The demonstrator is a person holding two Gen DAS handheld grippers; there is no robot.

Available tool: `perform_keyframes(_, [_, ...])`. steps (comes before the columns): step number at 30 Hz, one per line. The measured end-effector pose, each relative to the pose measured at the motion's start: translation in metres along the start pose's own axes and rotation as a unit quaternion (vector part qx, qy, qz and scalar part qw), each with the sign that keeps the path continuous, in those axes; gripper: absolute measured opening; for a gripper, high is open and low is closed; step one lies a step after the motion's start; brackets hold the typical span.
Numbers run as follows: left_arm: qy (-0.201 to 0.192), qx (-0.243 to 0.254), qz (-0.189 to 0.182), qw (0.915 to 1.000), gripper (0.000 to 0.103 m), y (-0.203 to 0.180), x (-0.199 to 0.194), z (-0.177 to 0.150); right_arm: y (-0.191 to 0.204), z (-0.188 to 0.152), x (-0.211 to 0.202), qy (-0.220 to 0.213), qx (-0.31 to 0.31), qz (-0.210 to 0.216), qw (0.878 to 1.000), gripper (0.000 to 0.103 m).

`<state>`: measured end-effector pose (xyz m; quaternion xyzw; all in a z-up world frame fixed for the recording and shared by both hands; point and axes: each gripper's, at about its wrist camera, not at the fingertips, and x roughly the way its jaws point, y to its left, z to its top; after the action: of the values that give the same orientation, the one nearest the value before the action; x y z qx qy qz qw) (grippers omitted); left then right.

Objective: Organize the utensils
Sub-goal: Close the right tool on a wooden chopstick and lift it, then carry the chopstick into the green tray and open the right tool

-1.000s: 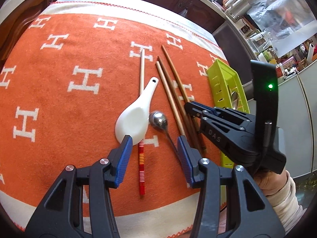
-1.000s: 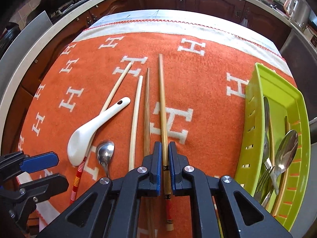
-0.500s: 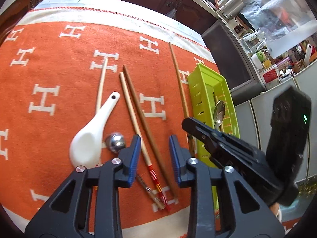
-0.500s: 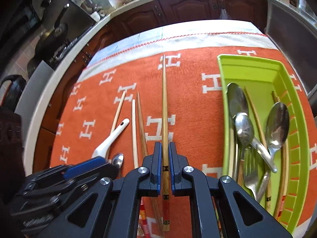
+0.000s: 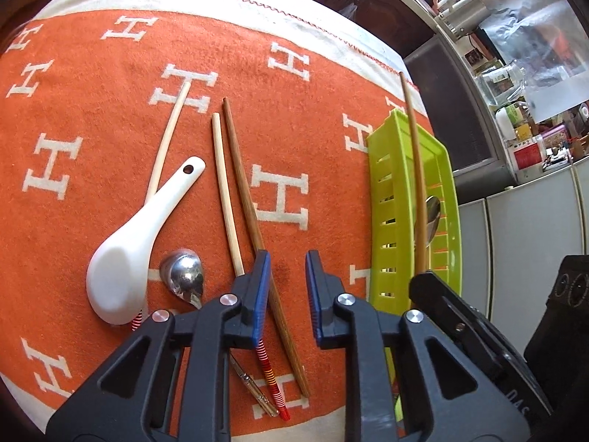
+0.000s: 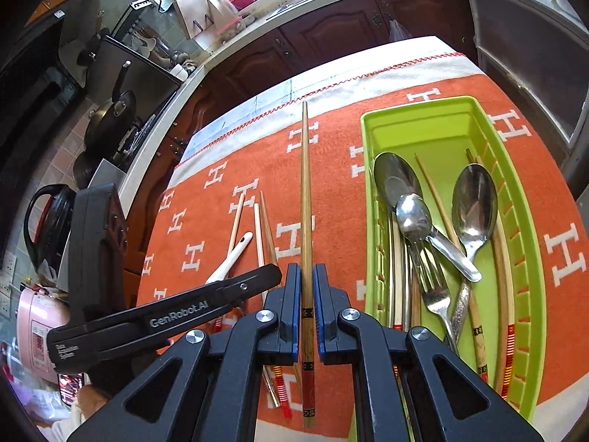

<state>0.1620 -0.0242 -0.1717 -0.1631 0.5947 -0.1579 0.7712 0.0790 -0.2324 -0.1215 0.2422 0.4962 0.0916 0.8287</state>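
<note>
Carrying the long golden-brown wooden chopstick with the red-and-black decorated end (image 6: 306,221), your right tool (image 6: 304,309) is clenched on it near that decorated end, and the thin tip points toward the top of the right wrist view. The chopstick hangs in the air just left of the lime-green slotted plastic tray (image 6: 522,221), which fills the right half of that frame and already holds spoons, a fork and several chopsticks. In the left wrist view the same chopstick (image 5: 414,169) crosses above the tray (image 5: 383,191) at right of centre.

To finish this step well, shift the tool rightward until the whole stick sits over the tray's interior, turn it parallel to the tray's long walls, and lower it before letting go; judged from here, a release at an angle could leave the tip resting on the rim or on the spoon bowls.

Your left tool (image 5: 287,287) is released and empty, its jaws parted low in the frame above the dark brown wooden chopstick (image 5: 254,217) on the orange blanket with white H marks (image 5: 92,110) covering the bench. Beside it lie a pale bamboo chopstick (image 5: 226,191), a small steel spoon (image 5: 182,276) and a white ceramic soup spoon (image 5: 132,239).
</note>
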Motion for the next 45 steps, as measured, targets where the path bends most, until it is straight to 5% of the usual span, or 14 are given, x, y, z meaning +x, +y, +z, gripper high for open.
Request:
perform_keyframes(26, [-0.009,0.005,0.058,0.9983,0.016,-0.007,0.015,0.0,-0.021,-0.013,-0.021,-0.017,0.02,0.009,1.0,0.006])
perform_keyframes(30, [-0.046,0.062,0.115,0.9904,0.016,-0.027,0.018,-0.013,-0.023,-0.017,-0.026,-0.02,0.02,0.011,1.0,0.006])
perform_keyframes(34, [-0.088,0.129,0.184,0.9704,0.013,-0.052,0.025,-0.033,-0.025,-0.023,-0.034,-0.025,0.024,0.017,0.999,0.006])
perform_keyframes(37, [-0.085,0.15,0.178,0.9688,0.005,-0.061,0.027,-0.037,-0.027,-0.029,-0.044,-0.03,0.028,0.017,0.999,0.006])
perform_keyframes(45, [-0.051,0.113,0.103,0.9869,0.004,-0.062,-0.012,-0.034,-0.052,-0.045,-0.088,-0.055,0.047,0.006,0.997,0.006])
